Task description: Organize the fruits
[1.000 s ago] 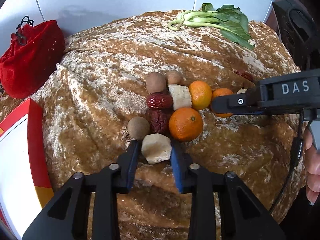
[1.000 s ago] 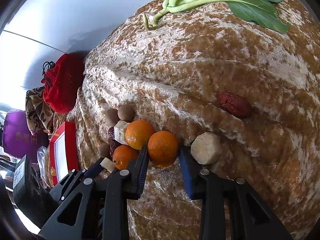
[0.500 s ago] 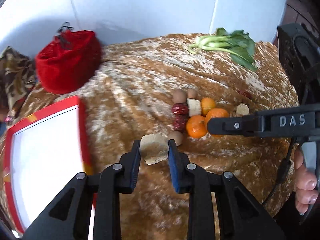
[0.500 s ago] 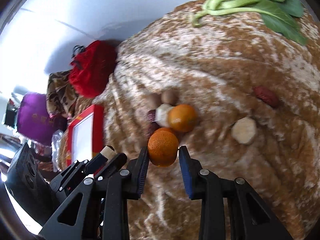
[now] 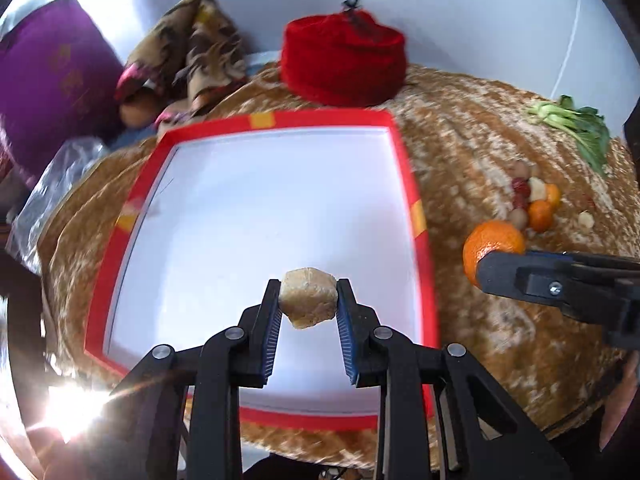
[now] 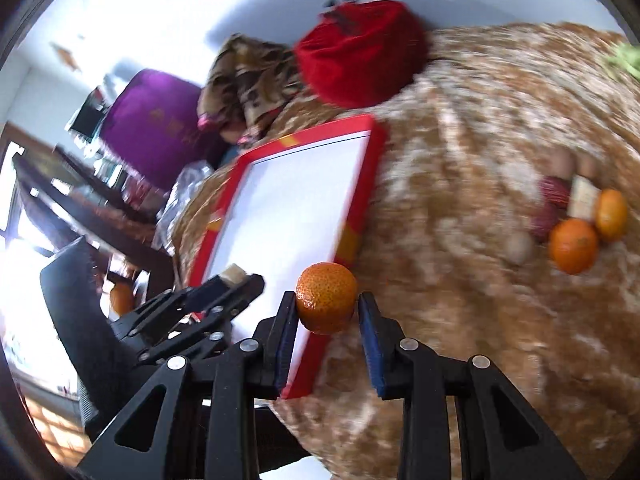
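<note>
Over the red-rimmed tray [image 5: 416, 184] — tan chunk [image 5: 307, 298] between left jaws.

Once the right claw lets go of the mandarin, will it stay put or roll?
The mandarin is round, so it probably rolls on the smooth tray. Its pebbled skin likely grips the claw well. It looks firm.

Three mandarins [image 6: 326, 298], two pale chunks [image 5: 307, 297]

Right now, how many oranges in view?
3. One orange is clamped in the right tool beside the red tray. Two oranges sit in the pile on the brown cloth. Others may be hidden.
</note>
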